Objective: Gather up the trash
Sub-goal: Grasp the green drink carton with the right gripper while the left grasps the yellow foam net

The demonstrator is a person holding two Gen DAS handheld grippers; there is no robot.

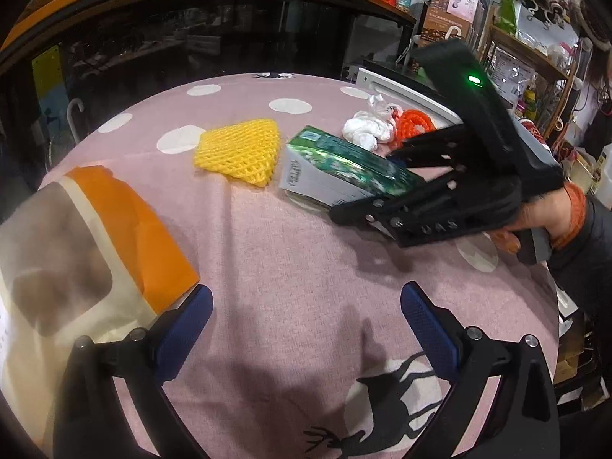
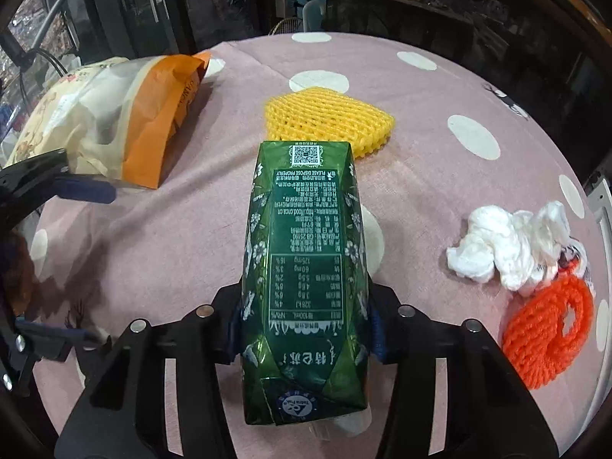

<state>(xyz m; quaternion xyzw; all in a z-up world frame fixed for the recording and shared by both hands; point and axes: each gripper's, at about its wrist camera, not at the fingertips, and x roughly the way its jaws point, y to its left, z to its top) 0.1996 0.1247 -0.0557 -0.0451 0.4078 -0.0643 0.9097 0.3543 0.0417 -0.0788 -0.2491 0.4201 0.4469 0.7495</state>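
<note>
My right gripper (image 2: pixel 304 325) is shut on a green drink carton (image 2: pixel 304 267), gripping its sides; the carton (image 1: pixel 344 164) points away over the pink dotted tablecloth (image 1: pixel 267 248). My left gripper (image 1: pixel 306 313) is open and empty, low over the cloth at the near side. An orange and cream paper bag (image 1: pixel 95 237) lies just left of its left finger, also in the right wrist view (image 2: pixel 126 122). A yellow foam net (image 2: pixel 332 118), crumpled white tissue (image 2: pixel 508 244) and an orange foam net (image 2: pixel 547 329) lie on the cloth.
A white tray edge (image 1: pixel 405 91) lies at the table's far right. Dark glass cabinets (image 1: pixel 191 38) stand behind the table. Cluttered shelves (image 1: pixel 535 49) are at the right.
</note>
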